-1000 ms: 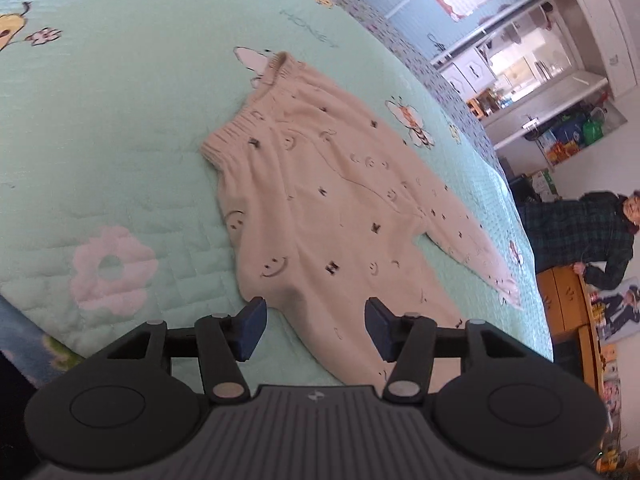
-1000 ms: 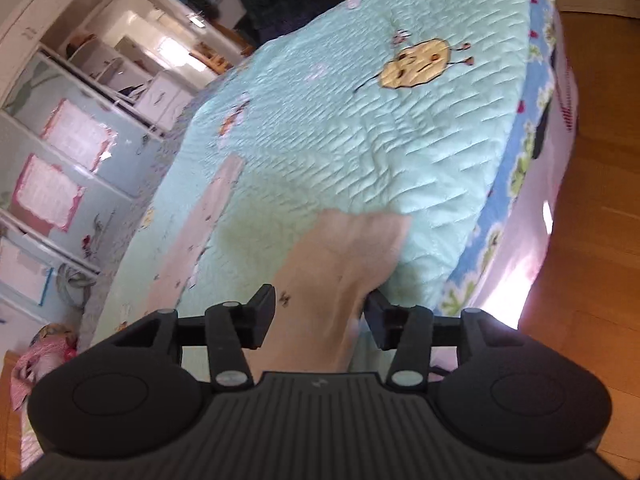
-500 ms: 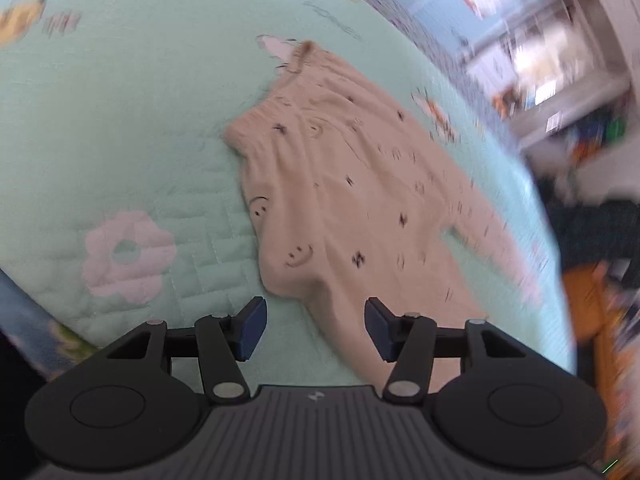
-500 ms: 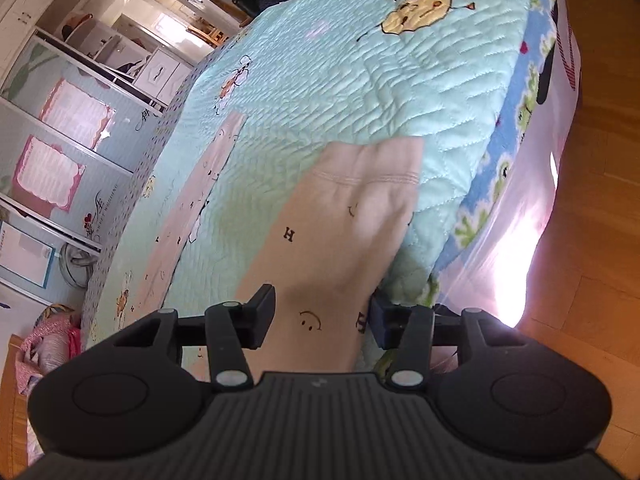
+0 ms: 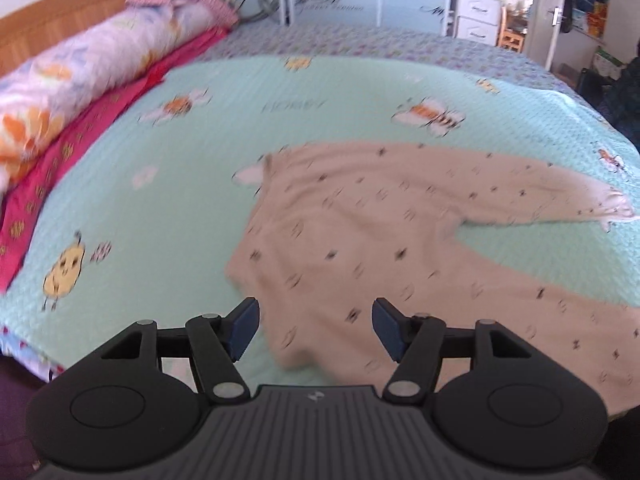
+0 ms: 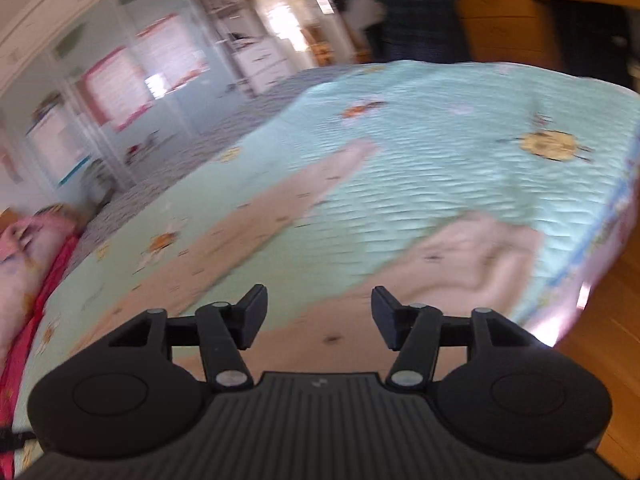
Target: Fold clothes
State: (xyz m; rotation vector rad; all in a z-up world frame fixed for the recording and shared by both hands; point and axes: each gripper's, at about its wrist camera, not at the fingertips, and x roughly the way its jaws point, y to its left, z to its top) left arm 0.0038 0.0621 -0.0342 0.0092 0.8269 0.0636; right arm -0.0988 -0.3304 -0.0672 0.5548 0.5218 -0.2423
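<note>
Beige patterned pants (image 5: 380, 240) lie spread flat on the mint-green quilt (image 5: 180, 168) of a bed, waistband to the left, two legs running right. My left gripper (image 5: 314, 322) is open and empty, above the near corner of the waistband. In the right wrist view the pants (image 6: 460, 268) show as two legs, one reaching far across the quilt, one with its cuff near the bed's right edge. My right gripper (image 6: 318, 316) is open and empty above the near leg. Both views are motion-blurred.
Floral pillows (image 5: 80, 64) and a pink sheet (image 5: 76, 140) lie along the wooden headboard (image 5: 60, 12) at the left. Wardrobes (image 6: 120, 92) stand behind the bed. A wooden floor (image 6: 612, 300) lies beyond the bed's right edge. A person (image 6: 420, 12) stands by a wooden desk (image 6: 540, 20).
Both grippers have swung round and levelled out, so the room and headboard have come into view. The pants lie as before. Both grippers stay open.
</note>
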